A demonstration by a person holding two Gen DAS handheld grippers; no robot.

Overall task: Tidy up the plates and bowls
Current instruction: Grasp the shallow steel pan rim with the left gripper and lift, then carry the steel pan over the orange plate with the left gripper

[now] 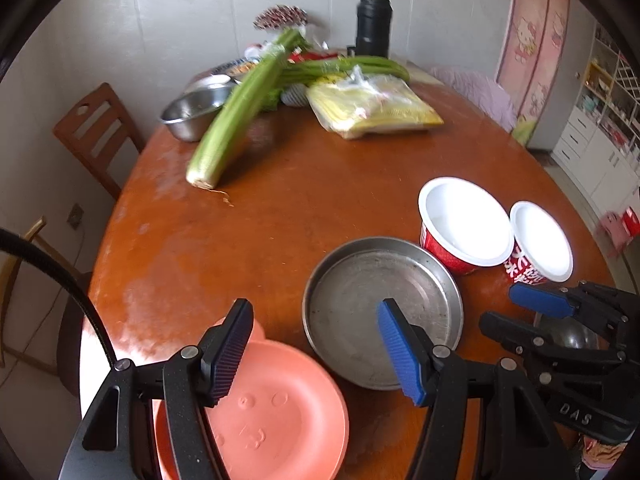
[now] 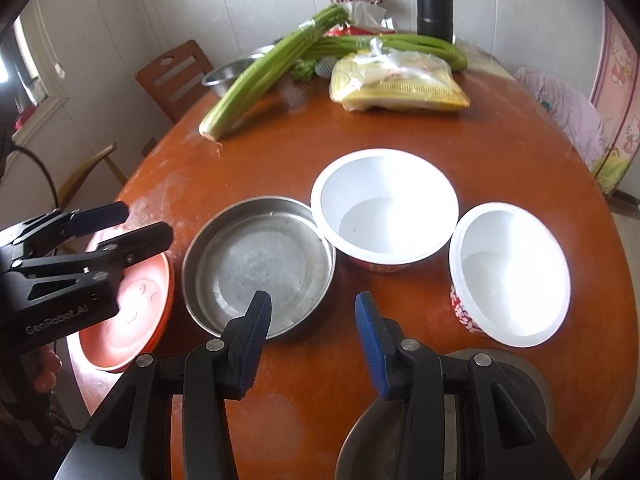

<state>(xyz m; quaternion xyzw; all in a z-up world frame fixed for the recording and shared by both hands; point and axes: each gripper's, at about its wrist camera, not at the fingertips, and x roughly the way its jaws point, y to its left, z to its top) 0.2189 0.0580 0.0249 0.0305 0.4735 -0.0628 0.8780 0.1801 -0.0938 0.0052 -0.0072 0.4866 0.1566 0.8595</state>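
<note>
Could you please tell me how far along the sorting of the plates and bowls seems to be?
Little looks done: the pink plate, metal pan and two white paper bowls sit separately on the table. In hand: nothing; the left hand-held gripper and right hand-held gripper hover open. Left: all the stacking.

Round wooden table (image 2: 400, 136): glossy reddish-brown, pale scuffs on its left part.
Round plastic plate (image 1: 276, 412): salmon pink.
Shallow round metal pan (image 2: 260, 264): dull silver-grey.
Two paper bowls (image 2: 384, 204) (image 2: 508, 276): white inside, red outside with white lettering.
Celery bunch (image 2: 256, 80): pale green.
Flat plastic packet (image 2: 400, 84): yellow.
Gripper pads (image 2: 370, 332): ribbed blue.
Cylindrical flask (image 2: 434, 4): black.
</note>
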